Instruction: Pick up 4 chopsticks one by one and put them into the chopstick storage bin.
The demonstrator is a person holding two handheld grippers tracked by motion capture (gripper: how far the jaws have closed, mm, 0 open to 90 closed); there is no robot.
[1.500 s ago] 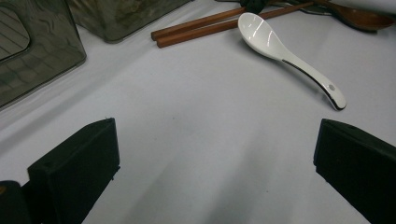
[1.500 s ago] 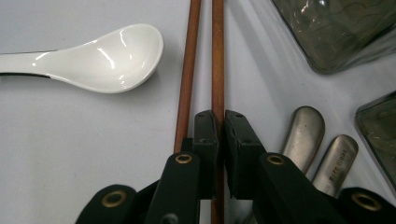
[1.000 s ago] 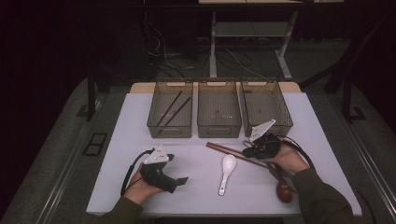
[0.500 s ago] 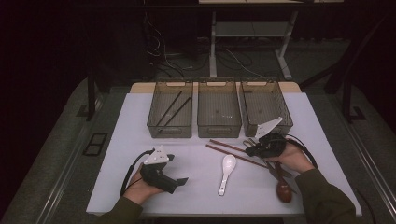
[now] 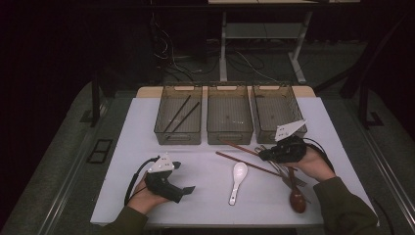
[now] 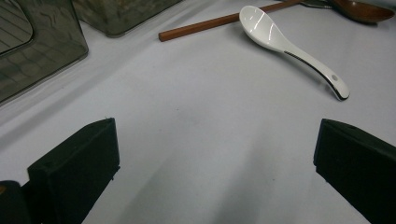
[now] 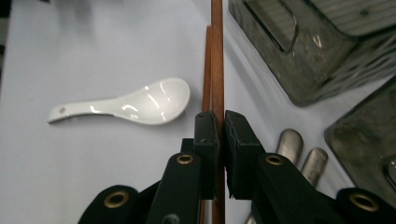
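A brown wooden chopstick [image 7: 217, 56] sits pinched between the jaws of the right claw [image 7: 221, 122], which press together on it; in the right gripper view the stick runs straight away from the jaws, with a second brown chopstick [image 7: 207, 70] close along its left side. In the high view the held stick [image 5: 241, 148] slants up and left from the right claw [image 5: 266, 153], its far tip close to the front wall of the middle bin [image 5: 230, 132], while the other stick [image 5: 244, 164] lies lower on the white surface [image 5: 205, 161].

A white ceramic spoon [image 5: 237, 181] lies on the surface just left of the sticks, bowl away from the person. A dark brown wooden spoon [image 5: 297, 200] and some metal cutlery [image 7: 292, 144] lie under the right hand.

The left bin [image 5: 178, 120] contains two dark chopsticks [image 5: 180, 113]; the right bin [image 5: 276, 110] stands beside the middle one.

The left claw [image 5: 188, 188] rests on the surface near the front edge, jaws spread wide with nothing between them.
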